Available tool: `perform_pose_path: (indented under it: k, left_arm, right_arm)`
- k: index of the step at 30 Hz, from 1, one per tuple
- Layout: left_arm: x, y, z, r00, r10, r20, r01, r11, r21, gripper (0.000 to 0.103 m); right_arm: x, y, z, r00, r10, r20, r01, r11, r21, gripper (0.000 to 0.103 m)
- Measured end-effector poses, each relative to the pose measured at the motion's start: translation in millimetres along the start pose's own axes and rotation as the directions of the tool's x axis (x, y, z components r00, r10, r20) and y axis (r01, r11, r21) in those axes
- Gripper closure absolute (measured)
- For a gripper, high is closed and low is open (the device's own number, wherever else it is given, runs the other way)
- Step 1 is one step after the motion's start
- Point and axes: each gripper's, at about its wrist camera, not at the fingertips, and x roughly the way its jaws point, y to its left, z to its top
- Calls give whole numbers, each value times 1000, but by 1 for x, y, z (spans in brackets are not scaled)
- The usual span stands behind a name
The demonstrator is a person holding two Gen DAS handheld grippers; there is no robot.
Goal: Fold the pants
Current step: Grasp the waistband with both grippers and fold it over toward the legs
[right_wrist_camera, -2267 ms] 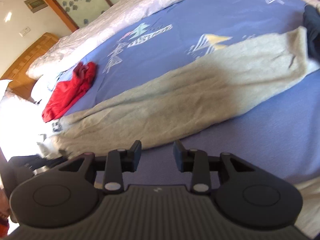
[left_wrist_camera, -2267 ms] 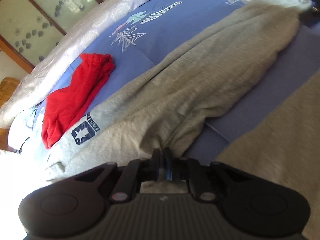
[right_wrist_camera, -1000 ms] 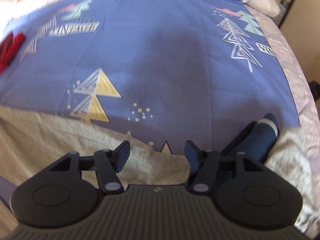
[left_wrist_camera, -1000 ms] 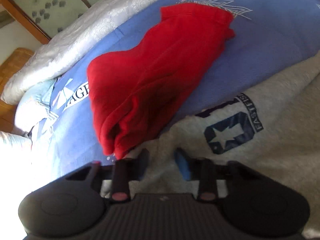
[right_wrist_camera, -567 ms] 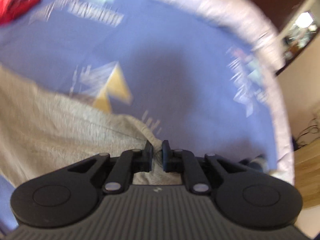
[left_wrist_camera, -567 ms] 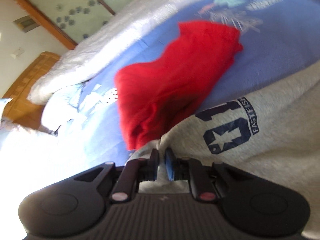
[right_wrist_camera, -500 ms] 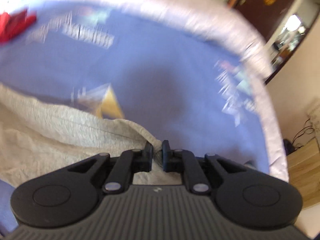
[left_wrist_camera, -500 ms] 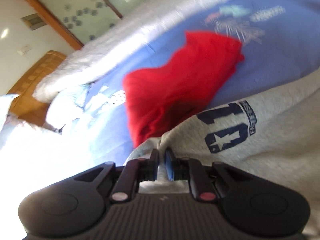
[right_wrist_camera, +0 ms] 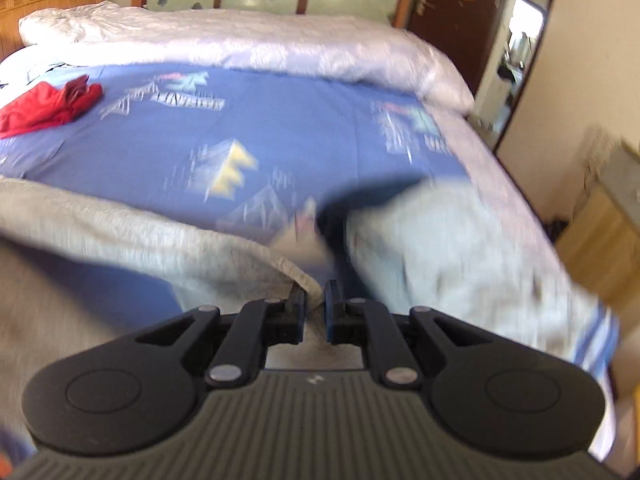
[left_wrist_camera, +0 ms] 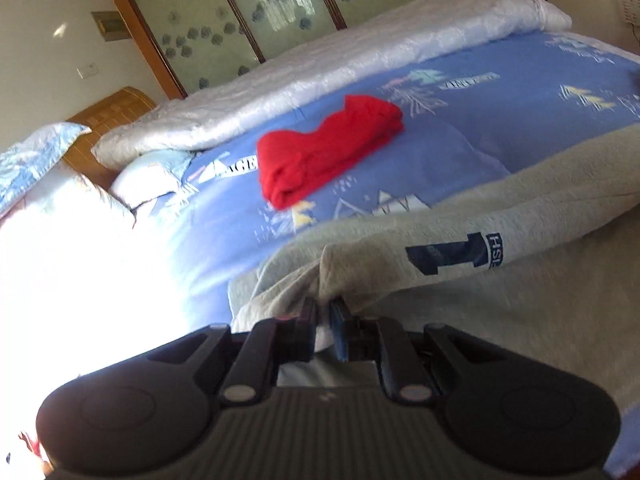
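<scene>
Grey sweatpants (left_wrist_camera: 520,216) with a navy number print (left_wrist_camera: 456,254) lie across the blue bedspread (left_wrist_camera: 480,92). My left gripper (left_wrist_camera: 323,307) is shut on the waistband end and holds that fold lifted over the lower layer. In the right wrist view my right gripper (right_wrist_camera: 314,294) is shut on the leg-hem end of the same pants (right_wrist_camera: 140,236), raised off the bedspread (right_wrist_camera: 304,120). The cloth between the two ends sags to the left.
A folded red garment (left_wrist_camera: 328,152) lies on the bedspread beyond the pants; it also shows in the right wrist view (right_wrist_camera: 44,106). A white quilt (right_wrist_camera: 240,46) runs along the far side. A blurred pale and dark garment (right_wrist_camera: 432,240) lies right of my right gripper. Pillows (left_wrist_camera: 48,152) sit at the headboard.
Both grippers closed on the pants' ends and have lifted them and drawn them back from the red garment. The upper layer now folds over, hiding part of the print.
</scene>
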Motion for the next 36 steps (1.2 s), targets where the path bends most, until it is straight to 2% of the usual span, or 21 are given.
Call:
perform_pose_path:
  k: [3, 6, 9, 12, 15, 17, 19, 21, 23, 25, 26, 29, 31, 33, 34, 36]
  left_arm:
    - [-7, -12, -28, 998, 1, -56, -2, 1000, -4, 94]
    - [-13, -7, -38, 998, 3, -67, -6, 999, -42, 94]
    - [-20, 11, -32, 999, -8, -41, 4, 994, -109, 94]
    - [-33, 29, -25, 1000, 1, -5, -2, 987, -161, 94]
    - [-42, 41, -25, 1000, 15, 7, -14, 986, -164, 94]
    - [-45, 41, -34, 1000, -12, -16, 10, 989, -148, 93]
    - [-43, 36, -45, 997, -36, -74, 28, 993, -117, 90]
    - [-42, 29, -58, 991, -41, -128, 33, 997, -68, 90]
    - [-44, 29, -66, 984, -66, -166, 54, 996, -74, 90]
    - [-52, 34, -64, 982, -96, -164, 77, 989, -123, 90]
    - [-59, 37, -59, 983, -116, -139, 95, 984, -151, 90]
    - [-78, 26, -29, 984, -175, -31, 168, 973, -157, 90]
    - [-82, 4, -5, 975, -223, 24, 224, 967, -118, 87]
    - [-79, -24, 16, 956, -288, 59, 292, 953, -84, 85]
    - [-75, -43, 26, 941, -331, 70, 336, 940, -67, 84]
    - [-66, -79, 40, 914, -400, 71, 403, 914, -33, 84]
  right_arm:
    - [-14, -1, -32, 1000, 6, -5, -5, 995, 96, 91]
    - [-28, 4, -45, 1000, -7, 29, 3, 994, 108, 92]
    - [-42, 12, -43, 996, -43, 80, 38, 998, 55, 91]
    - [-59, 23, -34, 978, -84, 189, 90, 996, -24, 91]
    - [-69, 43, -45, 954, -143, 263, 198, 960, -197, 89]
    - [-60, 49, -61, 967, -142, 212, 204, 930, -307, 86]
    - [-51, 45, -78, 987, -126, 99, 152, 935, -321, 77]
    - [-48, 33, -90, 997, -75, -3, 72, 967, -245, 67]
    - [-51, 16, -96, 998, -9, -64, 1, 992, -124, 65]
    - [-55, -3, -98, 996, 38, -78, -37, 999, 13, 65]
    - [-58, -15, -97, 995, 63, -78, -55, 994, 96, 65]
    - [-64, -47, -94, 996, 90, -18, -79, 941, 330, 65]
    - [-64, -65, -90, 996, 82, 24, -84, 886, 457, 65]
    - [-60, -73, -89, 995, 88, 55, -104, 825, 556, 63]
    - [-58, -74, -90, 993, 93, 66, -114, 805, 583, 63]
    - [-49, -73, -81, 991, 106, 78, -132, 794, 593, 63]
